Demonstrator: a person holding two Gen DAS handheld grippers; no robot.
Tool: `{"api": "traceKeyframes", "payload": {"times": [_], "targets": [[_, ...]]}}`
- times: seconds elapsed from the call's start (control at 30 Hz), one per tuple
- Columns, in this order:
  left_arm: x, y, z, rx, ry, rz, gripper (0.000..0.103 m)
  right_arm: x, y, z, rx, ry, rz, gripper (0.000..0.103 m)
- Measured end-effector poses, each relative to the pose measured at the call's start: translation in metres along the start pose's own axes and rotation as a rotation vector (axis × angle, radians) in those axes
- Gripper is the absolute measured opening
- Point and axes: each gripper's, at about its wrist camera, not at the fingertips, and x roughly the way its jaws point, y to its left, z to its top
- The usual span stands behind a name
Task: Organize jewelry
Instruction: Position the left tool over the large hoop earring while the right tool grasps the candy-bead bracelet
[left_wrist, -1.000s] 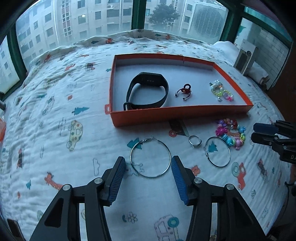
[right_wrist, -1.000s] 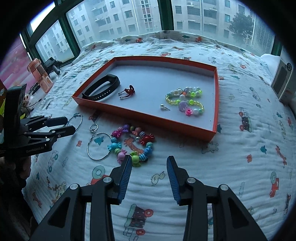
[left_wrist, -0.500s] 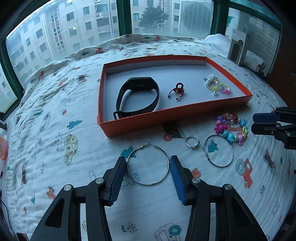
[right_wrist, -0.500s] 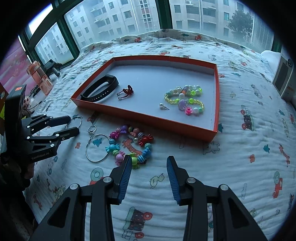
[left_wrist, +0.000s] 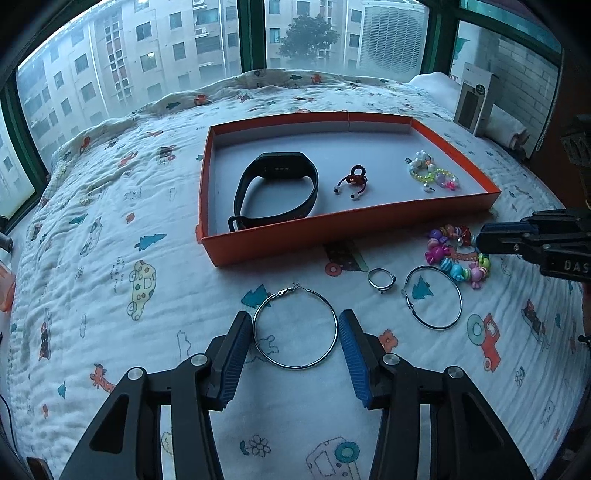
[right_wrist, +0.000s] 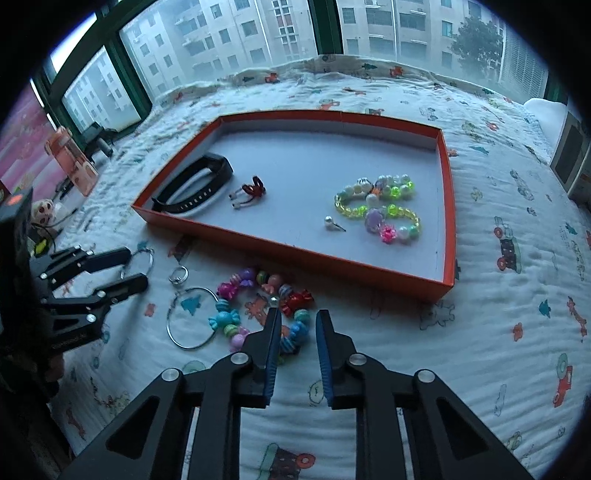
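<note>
Over quilted bed (left_wrist: 110, 221), straddling flat hoop earring (left_wrist: 295, 367) with left hand-held gripper (left_wrist: 295, 316) released. Just closing right hand-held gripper (right_wrist: 298, 313) around candy bracelet (right_wrist: 225, 319) beads, grip unclear. Likely slipping off thin wire.

Printed quilt (left_wrist: 110, 229) (cartoon cars) — apartment blocks (right_wrist: 280, 33) outside.

— In your right wrist view, the near side of the candy bracelet (right_wrist: 258, 306) is hidden behind your right gripper (right_wrist: 295, 332); whether the pads press a bead can't be told.

— And your left view?

— The right gripper there is cut off by the edge, and it covers part of the bracelet.
</note>
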Motion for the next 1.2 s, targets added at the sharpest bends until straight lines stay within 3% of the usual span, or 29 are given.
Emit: {"api": "traceKeyframes", "payload": {"times": [0.43, 0.87, 0.97, 1.07, 1.2], "targets": [[-0.004, -0.002, -0.006, -0.009, -0.004, -0.001, 0.052, -0.003, 0.006, -0.014, -0.071, 0.017, -0.036, 0.018], [-0.006, 0.000, -0.007, -0.017, -0.007, -0.007, 0.052, 0.001, 0.005, -0.006, -0.094, 0.021, -0.054, 0.018], [-0.007, 0.000, -0.007, -0.017, -0.007, -0.007, 0.052, 0.001, 0.005, -0.005, -0.123, 0.025, -0.053, 0.022], [-0.007, 0.000, -0.007, -0.018, -0.007, -0.006, 0.052, 0.003, 0.006, -0.003, -0.153, 0.033, -0.048, 0.033], [-0.007, 0.000, -0.007, -0.017, -0.007, -0.006, 0.052, 0.004, 0.006, 0.000, -0.186, 0.033, -0.017, 0.034]]}}
